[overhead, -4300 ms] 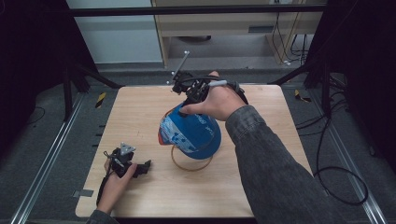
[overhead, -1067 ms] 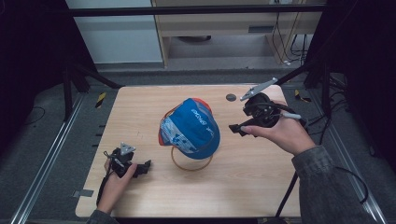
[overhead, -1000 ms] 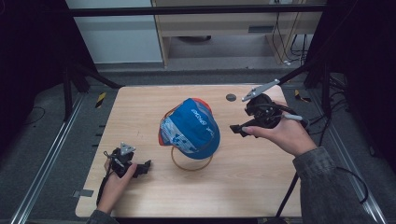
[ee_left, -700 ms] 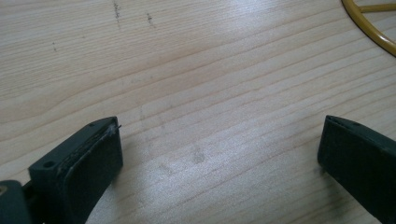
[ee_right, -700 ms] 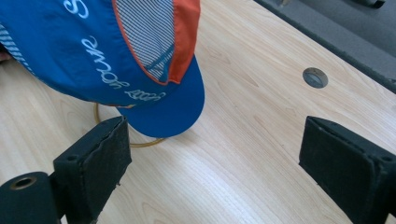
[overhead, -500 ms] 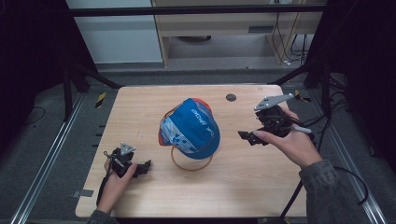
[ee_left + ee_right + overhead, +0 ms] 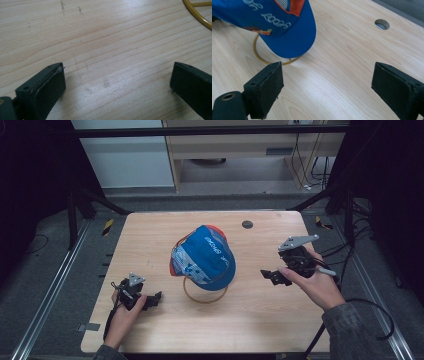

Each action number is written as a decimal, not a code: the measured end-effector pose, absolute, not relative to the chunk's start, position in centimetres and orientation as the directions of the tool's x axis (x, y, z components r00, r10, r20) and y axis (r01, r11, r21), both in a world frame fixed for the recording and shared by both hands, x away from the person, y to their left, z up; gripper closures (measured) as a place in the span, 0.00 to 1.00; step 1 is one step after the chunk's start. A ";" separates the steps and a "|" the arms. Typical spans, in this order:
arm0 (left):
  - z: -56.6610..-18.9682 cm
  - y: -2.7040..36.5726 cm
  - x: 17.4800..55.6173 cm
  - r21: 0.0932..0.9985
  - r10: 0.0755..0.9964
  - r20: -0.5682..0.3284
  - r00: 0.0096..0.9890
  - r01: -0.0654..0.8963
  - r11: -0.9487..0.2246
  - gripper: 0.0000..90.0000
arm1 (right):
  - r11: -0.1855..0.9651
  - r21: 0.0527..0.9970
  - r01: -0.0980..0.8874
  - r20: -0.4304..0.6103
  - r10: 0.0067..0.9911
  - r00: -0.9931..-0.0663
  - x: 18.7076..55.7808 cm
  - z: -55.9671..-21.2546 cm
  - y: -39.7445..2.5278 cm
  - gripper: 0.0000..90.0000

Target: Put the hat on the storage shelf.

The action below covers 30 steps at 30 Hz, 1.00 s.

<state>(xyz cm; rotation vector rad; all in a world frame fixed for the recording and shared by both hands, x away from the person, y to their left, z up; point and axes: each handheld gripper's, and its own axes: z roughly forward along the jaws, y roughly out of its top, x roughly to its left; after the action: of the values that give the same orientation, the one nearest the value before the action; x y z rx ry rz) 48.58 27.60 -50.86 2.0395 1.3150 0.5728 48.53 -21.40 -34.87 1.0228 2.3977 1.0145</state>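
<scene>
Blue cap point(image 7: 204, 256) now perched on the gold wire stand point(image 7: 205, 292) at table centre. Right gripper point(image 7: 272, 276) withdrawn to 3 o'clock, wide, empty. Left gripper point(image 7: 152, 299) idle at 8 o'clock, wide. Placement apparently finished.

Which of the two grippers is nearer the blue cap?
The left gripper, resting low at the table's near-left; the right gripper sits slightly farther from the blue cap.
</scene>
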 end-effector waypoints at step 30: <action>-50.9 27.6 48.6 0.712 0.914 0.019 0.405 0.637 -0.297 0.00 | 0.451 0.715 0.534 -0.024 0.779 -0.627 47.3 -43.8 -23.2 0.16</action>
<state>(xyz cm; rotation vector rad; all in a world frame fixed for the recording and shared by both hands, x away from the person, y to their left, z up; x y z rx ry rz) 48.58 27.60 -50.86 2.0394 1.3149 0.5725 47.25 -23.20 -43.80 1.1147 2.3579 0.9769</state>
